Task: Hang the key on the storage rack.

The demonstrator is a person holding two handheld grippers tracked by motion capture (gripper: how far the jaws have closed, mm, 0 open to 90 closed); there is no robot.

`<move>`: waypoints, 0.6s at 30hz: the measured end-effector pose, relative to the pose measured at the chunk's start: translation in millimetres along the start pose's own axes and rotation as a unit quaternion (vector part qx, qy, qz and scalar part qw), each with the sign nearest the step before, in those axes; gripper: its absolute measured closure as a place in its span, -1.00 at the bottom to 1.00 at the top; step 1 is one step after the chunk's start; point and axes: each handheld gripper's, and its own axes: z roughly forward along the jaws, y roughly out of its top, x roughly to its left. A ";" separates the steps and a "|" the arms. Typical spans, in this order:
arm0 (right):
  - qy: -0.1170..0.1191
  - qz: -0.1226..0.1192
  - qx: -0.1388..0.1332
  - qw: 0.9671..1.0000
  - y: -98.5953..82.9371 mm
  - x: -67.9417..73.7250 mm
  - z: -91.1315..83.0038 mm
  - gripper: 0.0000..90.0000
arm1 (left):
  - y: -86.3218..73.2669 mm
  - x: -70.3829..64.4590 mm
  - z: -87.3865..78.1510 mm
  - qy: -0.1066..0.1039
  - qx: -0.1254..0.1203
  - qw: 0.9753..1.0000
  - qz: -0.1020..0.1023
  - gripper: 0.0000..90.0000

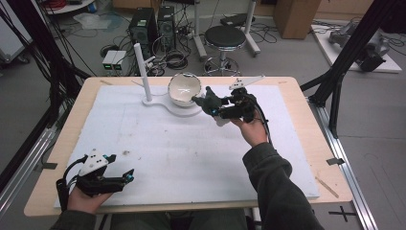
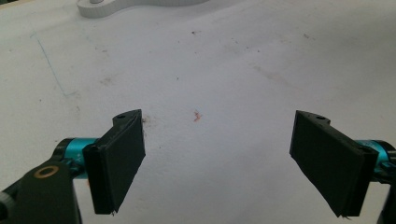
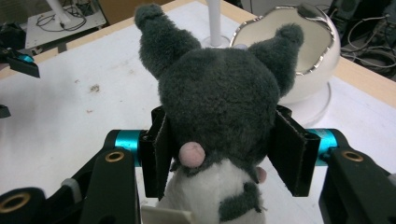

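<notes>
Grey plush toy (image 3: 219, 93), one, with two ears, sits clamped between the two jaws of the right gripper (image 3: 224, 149), just beside the one white egg-shaped bowl (image 3: 313, 51) on its stand; left gripper (image 2: 219, 158) gapes wide over the white mat (image 2: 210, 70), holding nothing.

Readable text: none can be made out on any surface.
Signs: a black cross mark (image 1: 344, 212) is seen on the floor by the table's near right corner.
Labels and brands: none can be read.
</notes>
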 end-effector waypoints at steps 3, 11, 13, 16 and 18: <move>0.004 -0.005 -0.003 1.000 4.4 1.4 2.9 0.00 | 0.1 -0.1 0.0 0.000 -0.001 1.000 0.001 -0.59; 0.011 -0.009 -0.002 1.000 13.5 4.4 10.8 0.00 | 0.4 -0.9 1.0 -0.001 -0.002 1.000 -0.002 -0.59; 0.014 -0.014 -0.001 1.000 18.8 6.0 13.9 0.00 | 0.6 -0.7 1.3 0.000 -0.002 1.000 -0.002 -0.59; 0.016 -0.019 -0.003 1.000 24.1 7.8 16.2 0.00 | 1.1 -0.1 3.0 -0.001 -0.001 1.000 -0.001 -0.59; 0.018 -0.017 -0.005 1.000 26.8 8.2 17.8 0.00 | 1.4 0.2 3.5 -0.003 0.000 1.000 0.000 -0.59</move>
